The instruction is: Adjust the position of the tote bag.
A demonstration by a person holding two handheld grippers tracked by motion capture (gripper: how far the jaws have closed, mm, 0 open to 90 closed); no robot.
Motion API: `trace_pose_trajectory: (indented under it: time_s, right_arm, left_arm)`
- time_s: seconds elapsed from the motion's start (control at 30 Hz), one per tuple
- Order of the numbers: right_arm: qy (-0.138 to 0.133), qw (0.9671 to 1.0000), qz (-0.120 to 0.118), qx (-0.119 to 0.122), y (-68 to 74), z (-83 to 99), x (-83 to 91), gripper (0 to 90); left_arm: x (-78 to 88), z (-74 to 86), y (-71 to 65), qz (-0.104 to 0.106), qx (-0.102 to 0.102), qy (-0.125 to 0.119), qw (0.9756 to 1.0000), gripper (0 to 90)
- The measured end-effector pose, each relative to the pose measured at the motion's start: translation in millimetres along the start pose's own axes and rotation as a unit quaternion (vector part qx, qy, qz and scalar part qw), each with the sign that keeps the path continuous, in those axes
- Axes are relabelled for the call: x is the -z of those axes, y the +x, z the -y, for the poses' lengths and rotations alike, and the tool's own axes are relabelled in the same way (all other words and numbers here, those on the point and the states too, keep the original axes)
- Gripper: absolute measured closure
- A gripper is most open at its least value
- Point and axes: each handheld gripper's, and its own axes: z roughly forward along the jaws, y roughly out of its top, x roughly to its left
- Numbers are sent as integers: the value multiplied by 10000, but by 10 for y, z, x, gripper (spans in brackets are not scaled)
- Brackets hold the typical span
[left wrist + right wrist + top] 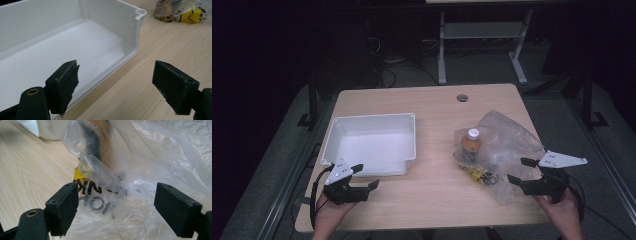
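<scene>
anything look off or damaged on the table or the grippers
One thing: the pad on one jaw of the left gripper looks frayed and ragged along its edge. The bottle stands upright inside the crumpled plastic bag; nothing spilled. The white tray looks intact.

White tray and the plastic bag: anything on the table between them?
No. In the high view, only bare wooden tabletop separates the white tray from the plastic bag; nothing sits in that strip.

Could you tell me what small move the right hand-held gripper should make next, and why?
Probably ease the right hand-held gripper forward and close on the plastic bag: its jaws stand open with crumpled film between them, unpressed. The bottle sits inside the bag, beside the white tray.
</scene>
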Motion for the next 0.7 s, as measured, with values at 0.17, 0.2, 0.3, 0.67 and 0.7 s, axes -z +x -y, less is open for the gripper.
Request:
trace_pose_trajectory:
  time_s: [0.17, 0.2, 0.3, 0.67, 0.7]
  right_arm:
    - [5, 10000, -50, 47, 10, -8, -9, 186]
    - [-3, 10000, -60, 70, 15, -11, -7, 186]
    - [-60, 9999, -73, 103, 35, -18, 6, 186]
    - [-77, 9999, -48, 79, 50, -29, 44, 183]
    - [-90, 9999, -48, 71, 49, -29, 52, 183]
  left_arm:
    - [14, -53, -63, 39, -105, -66, 9999, 201]
    - [12, -69, -85, 55, -155, -60, 9998, 201]
    - [4, -121, -170, 166, -182, -79, 9997, 200]
    - [-139, -433, -418, 616, -513, -106, 9967, 204]
    - [-156, -468, -432, 647, -544, -93, 9964, 204]
